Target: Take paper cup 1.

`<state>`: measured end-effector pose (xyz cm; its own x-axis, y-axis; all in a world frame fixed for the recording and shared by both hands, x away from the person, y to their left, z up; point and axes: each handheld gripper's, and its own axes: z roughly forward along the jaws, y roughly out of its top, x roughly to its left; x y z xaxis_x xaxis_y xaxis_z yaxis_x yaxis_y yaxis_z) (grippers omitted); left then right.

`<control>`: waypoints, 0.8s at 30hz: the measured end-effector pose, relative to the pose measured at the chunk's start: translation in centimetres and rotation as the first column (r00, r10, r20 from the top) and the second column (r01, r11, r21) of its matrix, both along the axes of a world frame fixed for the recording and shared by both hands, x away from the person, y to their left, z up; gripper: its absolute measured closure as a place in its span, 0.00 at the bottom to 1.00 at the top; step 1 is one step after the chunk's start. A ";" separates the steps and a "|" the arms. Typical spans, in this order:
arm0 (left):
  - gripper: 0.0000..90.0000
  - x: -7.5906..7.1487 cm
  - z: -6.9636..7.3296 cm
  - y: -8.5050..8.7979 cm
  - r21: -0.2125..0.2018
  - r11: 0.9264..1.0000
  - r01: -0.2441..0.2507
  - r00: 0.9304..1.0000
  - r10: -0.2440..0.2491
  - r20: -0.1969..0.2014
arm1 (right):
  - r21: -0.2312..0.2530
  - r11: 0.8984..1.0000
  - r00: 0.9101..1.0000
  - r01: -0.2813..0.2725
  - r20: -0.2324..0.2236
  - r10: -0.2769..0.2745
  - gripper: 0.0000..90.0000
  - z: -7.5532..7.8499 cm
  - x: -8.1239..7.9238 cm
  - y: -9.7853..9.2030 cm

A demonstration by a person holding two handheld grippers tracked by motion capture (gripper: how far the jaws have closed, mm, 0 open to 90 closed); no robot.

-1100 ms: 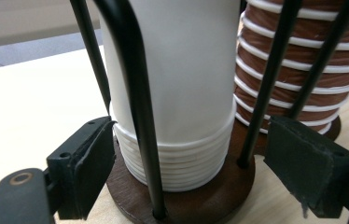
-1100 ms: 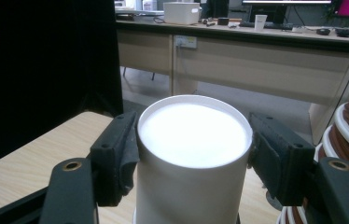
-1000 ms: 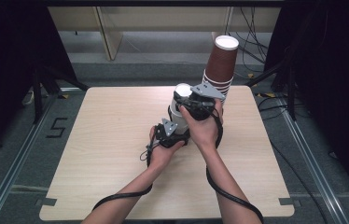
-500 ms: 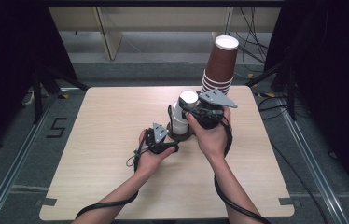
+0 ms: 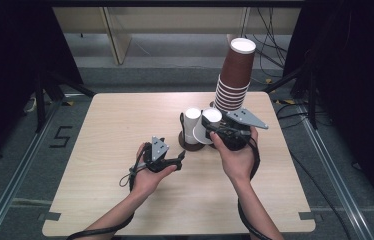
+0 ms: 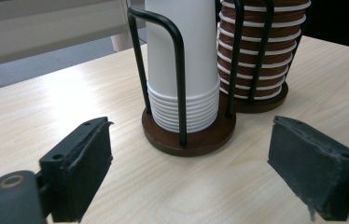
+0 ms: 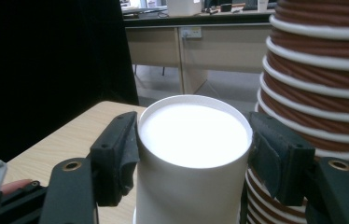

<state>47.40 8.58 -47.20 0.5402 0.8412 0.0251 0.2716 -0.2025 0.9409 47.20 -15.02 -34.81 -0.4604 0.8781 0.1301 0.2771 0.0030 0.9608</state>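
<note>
As the right claw (image 7: 193, 163) clamps a white cup (image 7: 192, 154), left claw (image 6: 210, 172) released – jaws just widening, empty – facing the wire rack (image 6: 189, 133).

We held the left claw (image 5: 181, 156) low with its jaws apart, having just opened them further on nothing. Our right claw (image 5: 206, 131) stayed clamped, both forearms extended forward.

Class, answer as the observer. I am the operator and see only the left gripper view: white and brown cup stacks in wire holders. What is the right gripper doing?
Observer: The right gripper is shut on a white cup.
Operator: Where is that cup?
Observer: In the high view it sits just beside the white stack, nearer the person than the brown stack.
Operator: How tall is the brown stack?
Observer: It rises well above the white one.
</note>
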 end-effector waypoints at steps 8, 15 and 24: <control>0.11 -1.0 0.1 0.7 -0.013 0.999 0.030 0.999 -0.029 0.026 | 0.039 0.999 1.000 0.000 -0.029 0.001 0.40 -1.1 -0.8 -1.4; 0.11 -1.7 -0.1 1.0 -0.035 0.997 0.063 0.998 -0.062 0.030 | 0.077 0.997 0.998 0.023 -0.062 -0.018 0.40 -1.9 -1.6 -2.5; 0.11 -2.3 0.5 1.5 -0.050 0.994 0.100 0.993 -0.097 0.067 | 0.124 0.991 0.997 0.039 -0.075 -0.030 0.40 -2.3 -2.2 -3.3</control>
